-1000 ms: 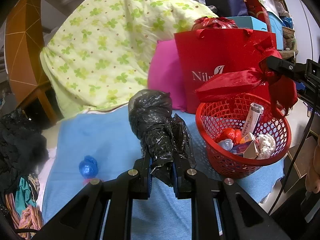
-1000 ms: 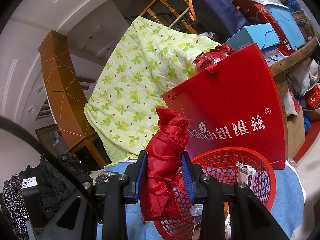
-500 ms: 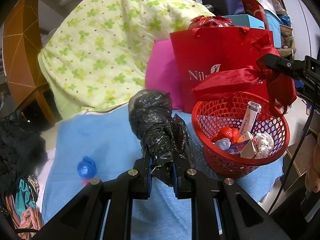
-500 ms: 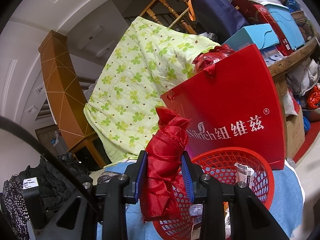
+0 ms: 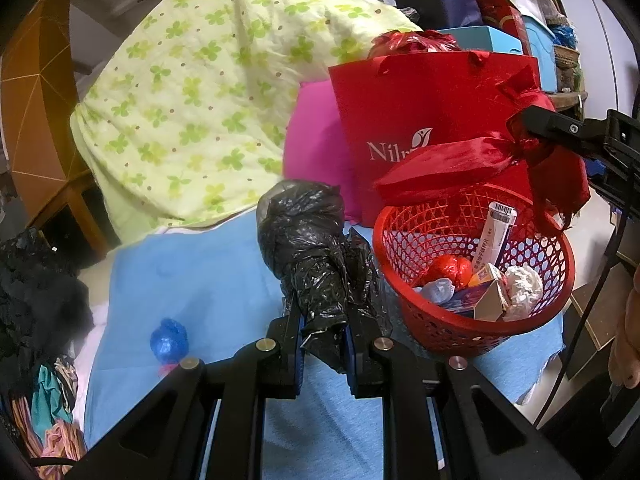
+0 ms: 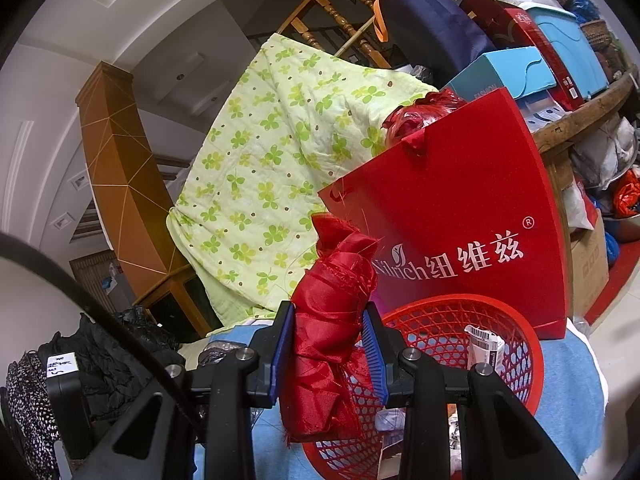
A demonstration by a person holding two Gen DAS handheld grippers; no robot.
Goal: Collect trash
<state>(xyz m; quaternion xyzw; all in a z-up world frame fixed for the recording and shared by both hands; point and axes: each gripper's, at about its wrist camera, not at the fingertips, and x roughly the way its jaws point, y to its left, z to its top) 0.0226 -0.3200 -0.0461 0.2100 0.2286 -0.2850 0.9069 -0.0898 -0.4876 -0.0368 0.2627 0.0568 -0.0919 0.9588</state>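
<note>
Left wrist view: the left gripper [image 5: 323, 340] is clenched on a crumpled black plastic bag [image 5: 308, 248] standing beside the red plastic mesh basket [image 5: 472, 322] of wrappers and boxes. The right gripper [image 6: 329, 350] pinches a bunched red satin cloth [image 6: 332, 320] over the basket's rim. Both sit above a light blue cloth surface [image 5: 192, 276], with a green clover-print quilt [image 5: 208, 92] and a red paper gift bag [image 6: 472, 216] behind.

A red mesh basket [image 5: 472, 320] sits on a light blue cloth [image 5: 192, 280]. The crumpled plastic bag [image 5: 308, 248] is black, the gift bag [image 5: 420, 112] red with white lettering, the quilt [image 5: 208, 96] pale yellow-green with green clovers, the cushion [image 5: 316, 160] magenta.
</note>
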